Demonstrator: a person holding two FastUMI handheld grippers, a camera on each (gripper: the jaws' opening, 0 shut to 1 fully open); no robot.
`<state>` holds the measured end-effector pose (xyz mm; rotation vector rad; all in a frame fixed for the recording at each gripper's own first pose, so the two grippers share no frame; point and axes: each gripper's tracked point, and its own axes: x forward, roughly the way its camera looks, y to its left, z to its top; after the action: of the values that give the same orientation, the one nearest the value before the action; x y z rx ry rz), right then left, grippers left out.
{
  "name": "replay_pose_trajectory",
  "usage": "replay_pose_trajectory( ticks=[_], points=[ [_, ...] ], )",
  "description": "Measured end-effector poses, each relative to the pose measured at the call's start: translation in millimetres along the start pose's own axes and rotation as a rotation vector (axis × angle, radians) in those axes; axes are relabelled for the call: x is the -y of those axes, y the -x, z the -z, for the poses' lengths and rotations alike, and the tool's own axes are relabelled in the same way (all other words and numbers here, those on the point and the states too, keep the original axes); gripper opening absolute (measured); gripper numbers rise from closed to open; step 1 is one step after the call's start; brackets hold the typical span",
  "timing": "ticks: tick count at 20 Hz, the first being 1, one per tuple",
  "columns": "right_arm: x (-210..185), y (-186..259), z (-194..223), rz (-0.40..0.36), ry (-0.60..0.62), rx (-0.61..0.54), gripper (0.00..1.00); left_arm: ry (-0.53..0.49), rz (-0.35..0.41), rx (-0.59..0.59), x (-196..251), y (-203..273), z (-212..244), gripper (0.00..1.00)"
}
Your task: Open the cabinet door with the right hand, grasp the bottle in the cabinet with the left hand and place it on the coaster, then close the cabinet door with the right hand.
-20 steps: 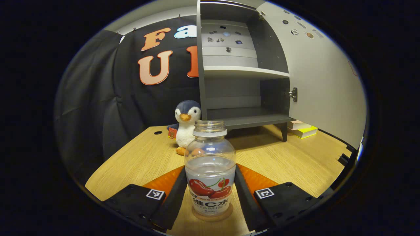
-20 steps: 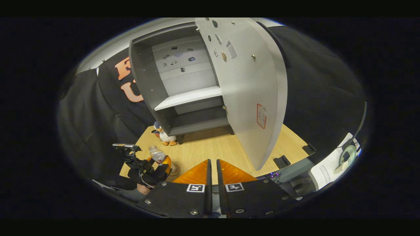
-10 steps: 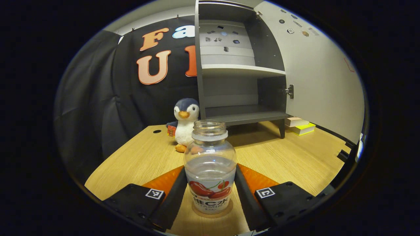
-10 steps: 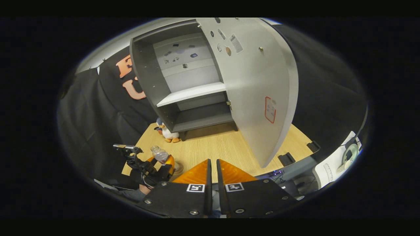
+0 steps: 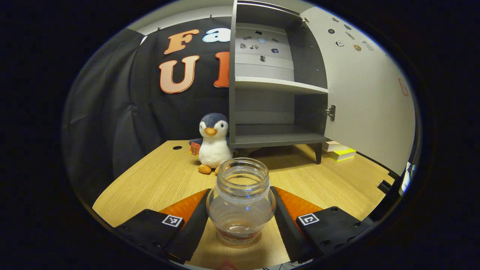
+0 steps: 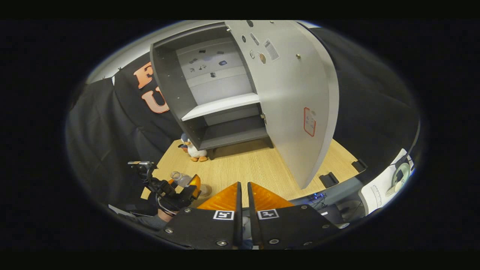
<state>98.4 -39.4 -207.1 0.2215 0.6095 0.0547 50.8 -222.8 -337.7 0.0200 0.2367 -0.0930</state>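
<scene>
Left gripper view: the left claw [image 5: 242,221] pinches the bottle [image 5: 242,202] between its two dark fingers [image 5: 191,228], one pressed to each side of the clear body. The bottle has no cap and is seen from slightly above, its open mouth facing the camera; whether its base touches the wooden surface [image 5: 157,183] cannot be told from here. Beyond it sits a plush penguin [image 5: 213,144], just beside the left leg of the grey cabinet [image 5: 273,86]. The cabinet door [image 5: 367,93] stands swung wide to the right, and both shelves inside are bare. Some flat boxes [image 5: 339,152] (yellow and pale) lie under the door's edge.

In the right gripper view the right claw [image 6: 243,210] has its fingers pressed nearly together with nothing between them, held well apart from the open door [image 6: 296,105]. Farther left, the other claw [image 6: 183,187] holds the bottle [image 6: 179,179] tilted, next to a round coaster [image 6: 205,191] on the surface.
</scene>
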Motion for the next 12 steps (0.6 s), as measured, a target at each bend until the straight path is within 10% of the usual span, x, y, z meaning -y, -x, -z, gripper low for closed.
replay_pose_trajectory(
  ticks=[12],
  points=[
    [1.4, 8.2, 8.0, -0.014, -0.044, 0.005, 0.08, -0.059, -0.016, 0.088, -3.0, 12.5, -51.4, 0.96]
  ],
)
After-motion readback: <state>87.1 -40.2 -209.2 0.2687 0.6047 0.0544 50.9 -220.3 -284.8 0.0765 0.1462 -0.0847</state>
